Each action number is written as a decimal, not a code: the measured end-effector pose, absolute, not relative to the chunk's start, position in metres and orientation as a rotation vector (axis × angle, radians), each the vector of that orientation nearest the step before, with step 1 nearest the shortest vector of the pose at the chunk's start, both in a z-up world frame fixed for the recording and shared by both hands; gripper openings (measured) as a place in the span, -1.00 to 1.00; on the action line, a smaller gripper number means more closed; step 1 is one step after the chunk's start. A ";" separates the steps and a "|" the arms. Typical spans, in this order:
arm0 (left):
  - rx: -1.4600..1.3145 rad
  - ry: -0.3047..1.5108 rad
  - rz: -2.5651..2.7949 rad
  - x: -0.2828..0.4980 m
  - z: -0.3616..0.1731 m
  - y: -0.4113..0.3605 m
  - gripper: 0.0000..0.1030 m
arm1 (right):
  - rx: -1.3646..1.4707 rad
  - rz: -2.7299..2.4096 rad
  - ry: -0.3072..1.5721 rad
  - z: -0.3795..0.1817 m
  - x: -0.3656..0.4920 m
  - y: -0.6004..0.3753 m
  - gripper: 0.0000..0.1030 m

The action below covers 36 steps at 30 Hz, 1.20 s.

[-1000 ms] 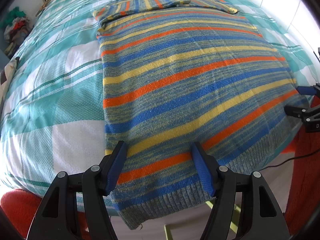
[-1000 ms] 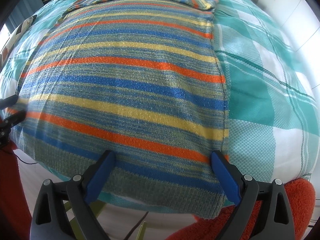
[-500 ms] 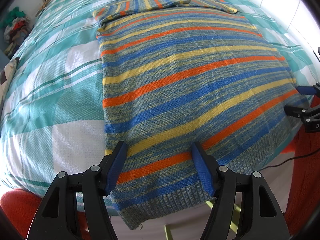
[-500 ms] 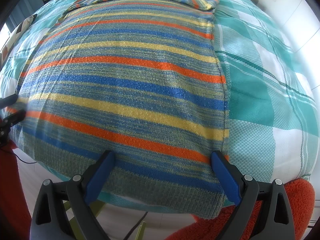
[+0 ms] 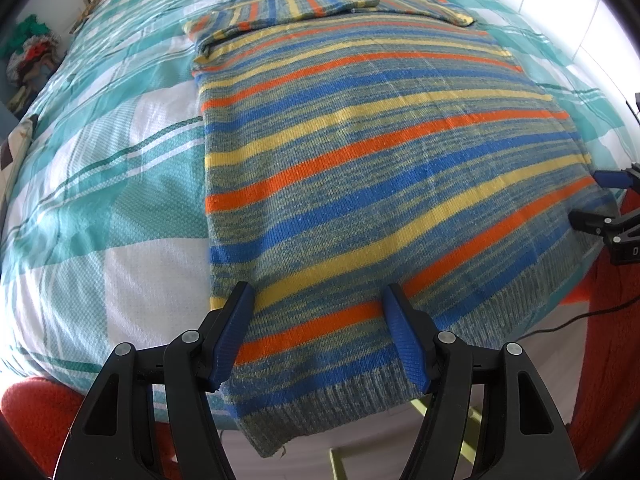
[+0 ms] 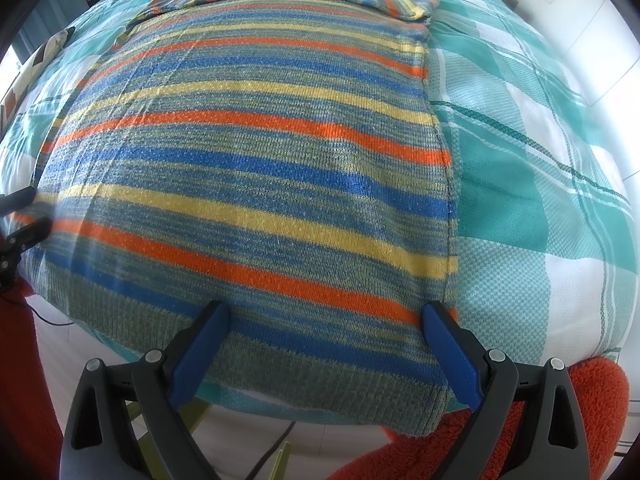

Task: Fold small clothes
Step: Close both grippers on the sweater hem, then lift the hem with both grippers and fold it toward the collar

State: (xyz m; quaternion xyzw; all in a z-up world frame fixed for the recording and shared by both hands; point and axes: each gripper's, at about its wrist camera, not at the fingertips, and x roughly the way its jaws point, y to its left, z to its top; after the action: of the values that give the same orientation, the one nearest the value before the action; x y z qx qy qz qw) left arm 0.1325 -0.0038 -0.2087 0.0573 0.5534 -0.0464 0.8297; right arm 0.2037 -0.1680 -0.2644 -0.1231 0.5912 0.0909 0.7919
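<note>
**Operator:** Sweater (image 5: 380, 168) hem was the nearest thing to me: its ribbed edge hung over the near edge of the bed (image 5: 120, 200), and the rest lay flat across the checked cover, stripes running side to side.

**Observer:** And your grippers?

**Operator:** Both were spread wide and held nothing. The left gripper (image 5: 320, 320) hovered over the hem near the sweater's left edge, the right gripper (image 6: 326, 334) over the hem near its right side seam. I couldn't tell whether the pads touched the knit.

**Observer:** What worried you from there?

**Operator:** Mostly the pinch. I judged that if the jaws closed on the top layer only, the back layer would lag and the fold would skew. The right gripper's outer finger (image 6: 448, 348) sat right at the seam, so it could have slipped off onto the cover and caught that too.

**Observer:** Anything farther up?

**Operator:** The sleeves (image 5: 332, 0) were folded across the far end, near the collar. Carrying the hem up unevenly could have dragged them loose, I thought, or bunched the soft knit midway.
</note>
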 end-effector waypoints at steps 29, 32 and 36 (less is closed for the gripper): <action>-0.189 1.391 -0.136 0.133 -0.222 0.053 -0.94 | 0.133 0.344 1.566 -0.268 0.220 -0.296 -0.90; -0.298 1.355 -0.163 0.131 -0.211 0.070 -0.95 | 0.231 0.410 1.516 -0.251 0.224 -0.318 -0.89; -0.470 1.244 -0.214 0.149 -0.182 0.097 -0.95 | 0.320 0.443 1.361 -0.211 0.241 -0.338 -0.89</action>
State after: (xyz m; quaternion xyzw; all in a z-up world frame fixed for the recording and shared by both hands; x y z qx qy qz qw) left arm 0.1495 0.0972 -0.1821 -0.2174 0.5759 -0.0990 0.7818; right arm 0.2410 -0.3376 -0.2112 0.1460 0.6210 0.2022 0.7430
